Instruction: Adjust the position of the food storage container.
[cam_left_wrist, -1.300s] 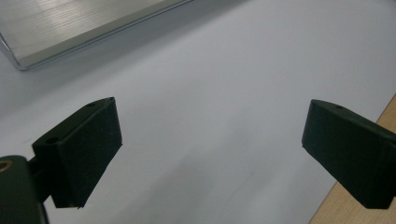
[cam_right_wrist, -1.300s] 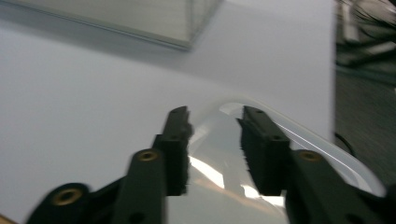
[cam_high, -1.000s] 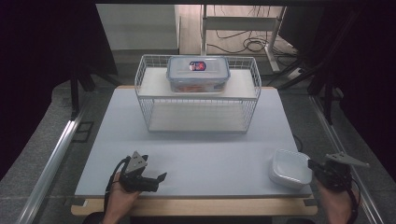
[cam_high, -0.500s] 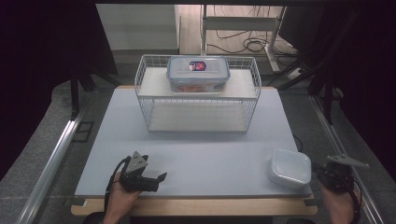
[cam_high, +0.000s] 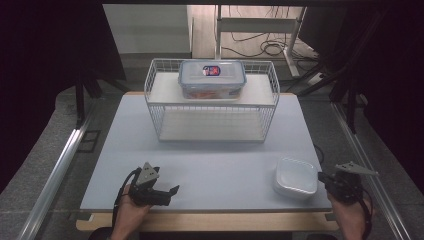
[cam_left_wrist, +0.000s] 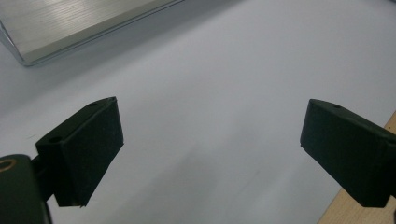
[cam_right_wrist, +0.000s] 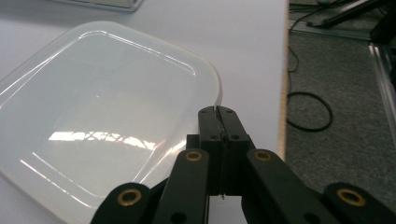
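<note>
Jaws of the right gripper are pressed together with nothing between them, tips just beside the near edge of the white lid, apart from its rim as far as the right gripper view shows. In the high view this gripper sits at the table's front right corner, the lid lying flat on the table just to its left.

Left gripper: jaws spread wide over bare table, holding nothing; in the high view it rests near the front left edge, well apart from the lid.

Handling estimate: lid looks like thin, glossy plastic, so light, slightly flexible and slippery. It lies flat with a low raised rim, leaving little to grab from above. Best hold is probably the rim at a corner or a long edge, one jaw slid under the lip.

Farther out: wire rack at the table's back, a lidded clear box on its upper shelf.
</note>
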